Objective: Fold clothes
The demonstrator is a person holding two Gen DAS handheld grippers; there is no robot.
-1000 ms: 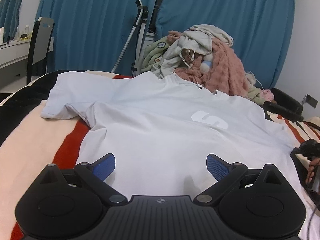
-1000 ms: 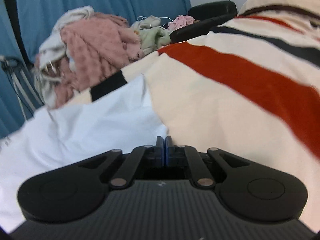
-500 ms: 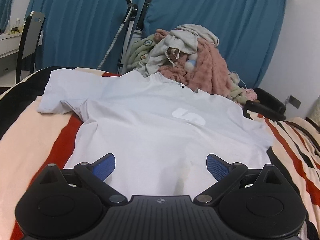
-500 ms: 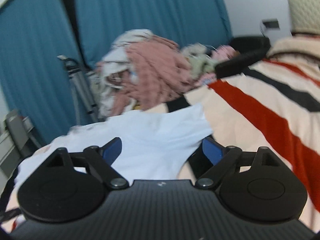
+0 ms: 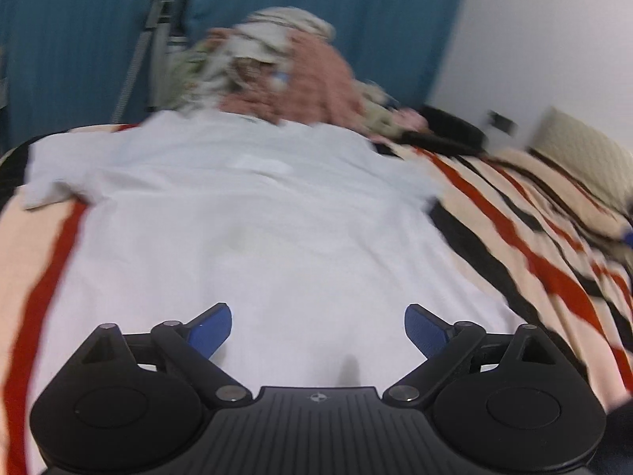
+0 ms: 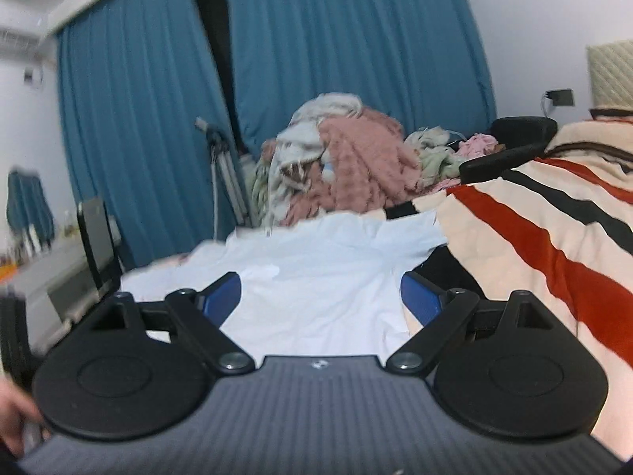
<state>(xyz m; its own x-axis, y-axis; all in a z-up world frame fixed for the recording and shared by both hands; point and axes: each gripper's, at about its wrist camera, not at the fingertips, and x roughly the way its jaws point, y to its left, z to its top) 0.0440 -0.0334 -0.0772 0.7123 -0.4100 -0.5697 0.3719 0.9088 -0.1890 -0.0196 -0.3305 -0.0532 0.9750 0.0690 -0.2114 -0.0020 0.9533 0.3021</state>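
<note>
1. While both tools hang above the bed, the left gripper [image 5: 317,326] has its blue pads spread wide with nothing between them, and the right gripper [image 6: 320,297] is spread just as wide and just as empty.

2. Directly ahead of and below the left gripper lies the white T-shirt [image 5: 253,245], spread flat and face up on the striped blanket [image 5: 534,261]. Its hem is nearest the tool and its collar is far off, so its long axis runs straight away along the fingers.

3. From the right gripper the same T-shirt [image 6: 316,277] lies ahead and slightly to the left, with its right edge passing close under the right-hand pad.

4. By my judgement the left gripper is nearer the hem's middle and the right gripper nearer the right side seam and sleeve, so each tool is better placed for its own side of the shirt.

5. Only the left wrist view shows the whole garment: both sleeves out sideways, the left one a little rumpled, though the frame is blurred.

6. Only the right wrist view shows sharply the pile of clothes [image 6: 348,158] heaped beyond the collar against the blue curtains [image 6: 138,118], and a chair [image 6: 97,237] to the left.
</note>
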